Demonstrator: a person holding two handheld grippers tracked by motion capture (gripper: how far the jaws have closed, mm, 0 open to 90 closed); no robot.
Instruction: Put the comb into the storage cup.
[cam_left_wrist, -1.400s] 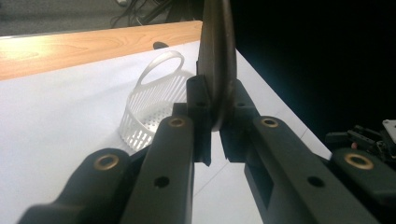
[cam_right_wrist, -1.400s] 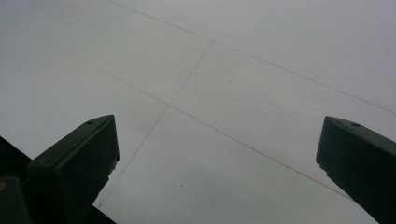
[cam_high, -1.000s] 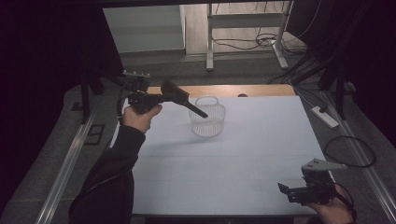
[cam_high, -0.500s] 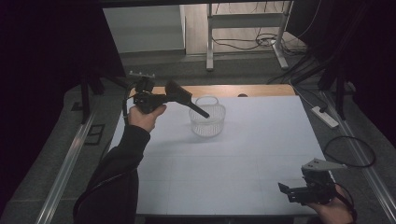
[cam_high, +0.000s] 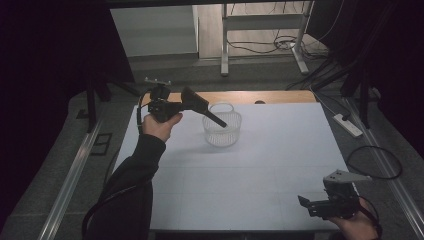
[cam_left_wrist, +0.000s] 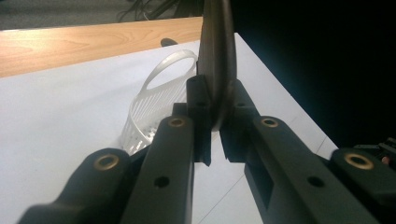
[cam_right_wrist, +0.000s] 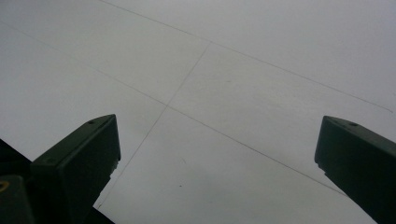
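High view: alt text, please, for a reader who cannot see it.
The left gripper holds a dark flat tool over a clear slatted basket on the white table. The right gripper rests open at the near right corner.

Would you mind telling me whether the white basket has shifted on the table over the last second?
No. The white basket sits in the same spot, just in front of the wooden strip at the table's far edge, as it did before.

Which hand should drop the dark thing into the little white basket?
Left. The left gripper already clamps the dark flat tool, whose tip reaches over the white basket. The right gripper rests open at the table's near corner.
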